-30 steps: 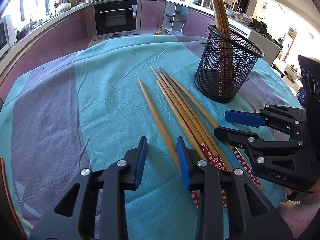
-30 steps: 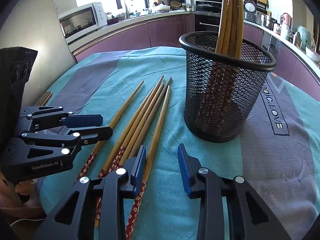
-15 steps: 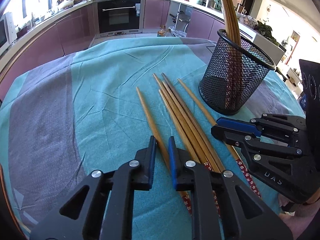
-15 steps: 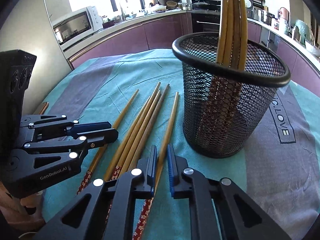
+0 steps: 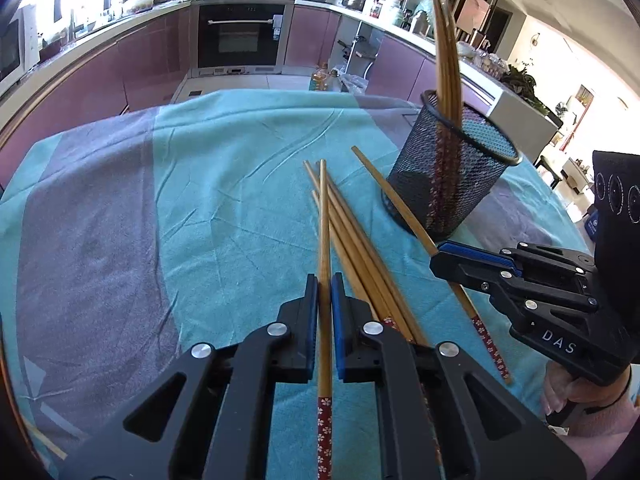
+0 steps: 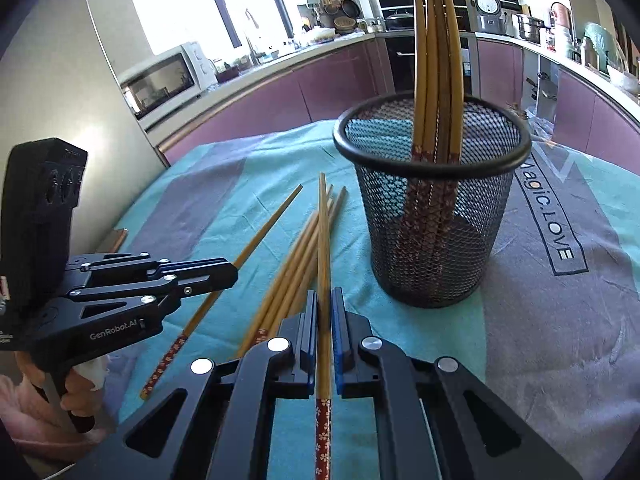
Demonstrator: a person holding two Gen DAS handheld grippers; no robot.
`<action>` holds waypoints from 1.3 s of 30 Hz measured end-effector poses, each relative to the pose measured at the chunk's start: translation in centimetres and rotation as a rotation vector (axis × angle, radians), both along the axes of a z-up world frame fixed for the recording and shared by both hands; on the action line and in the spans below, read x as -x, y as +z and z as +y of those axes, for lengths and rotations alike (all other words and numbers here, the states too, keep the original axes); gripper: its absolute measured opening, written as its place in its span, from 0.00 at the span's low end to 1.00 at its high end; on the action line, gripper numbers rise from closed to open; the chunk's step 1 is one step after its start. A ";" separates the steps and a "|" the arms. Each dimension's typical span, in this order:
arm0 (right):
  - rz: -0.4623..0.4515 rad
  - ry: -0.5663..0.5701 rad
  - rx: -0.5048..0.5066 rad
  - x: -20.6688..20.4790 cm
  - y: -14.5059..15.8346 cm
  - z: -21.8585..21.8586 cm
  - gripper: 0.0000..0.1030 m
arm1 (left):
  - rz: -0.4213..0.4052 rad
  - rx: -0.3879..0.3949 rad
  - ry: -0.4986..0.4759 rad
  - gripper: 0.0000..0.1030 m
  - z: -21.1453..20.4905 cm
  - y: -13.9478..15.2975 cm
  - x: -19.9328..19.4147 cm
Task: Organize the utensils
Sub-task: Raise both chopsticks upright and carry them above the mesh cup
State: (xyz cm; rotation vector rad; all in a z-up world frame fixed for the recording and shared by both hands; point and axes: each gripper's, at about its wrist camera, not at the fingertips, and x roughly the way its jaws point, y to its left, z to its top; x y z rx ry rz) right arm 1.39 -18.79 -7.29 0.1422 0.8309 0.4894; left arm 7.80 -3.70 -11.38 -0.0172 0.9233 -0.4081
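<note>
A white microwave [image 6: 168, 76] sits on the counter; a built-in oven [image 5: 240, 36] faces the table.

table [image 5: 100, 220]: teal-grey cloth | on it: loose chopsticks [image 5: 360, 248], mesh holder [image 5: 448, 184]

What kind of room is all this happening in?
Most likely a home kitchen: a built-in oven under a curved counter, a microwave, and a rice cooker behind the cloth-covered table.
</note>
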 end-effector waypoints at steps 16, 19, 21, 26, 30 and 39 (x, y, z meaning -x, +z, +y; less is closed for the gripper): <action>-0.175 -0.033 -0.117 2.2 5.9 -3.6 0.06 | -0.153 0.138 -0.084 0.07 0.9 8.0 2.3; -0.199 -0.041 -0.124 2.2 6.7 -4.4 0.06 | -0.170 0.157 -0.096 0.07 0.8 9.1 2.5; -0.221 -0.048 -0.125 2.1 7.4 -4.9 0.06 | -0.184 0.168 -0.101 0.07 0.8 9.8 2.7; -0.270 -0.056 -0.133 1.7 9.1 -5.7 0.06 | -0.227 0.199 -0.117 0.07 0.6 11.8 2.4; -0.311 -0.065 -0.129 1.6 10.5 -6.2 0.06 | -0.270 0.220 -0.124 0.07 0.3 13.7 2.2; -0.383 -0.094 -0.126 0.7 13.5 -7.5 0.06 | -0.383 0.268 -0.146 0.07 -0.7 18.5 1.8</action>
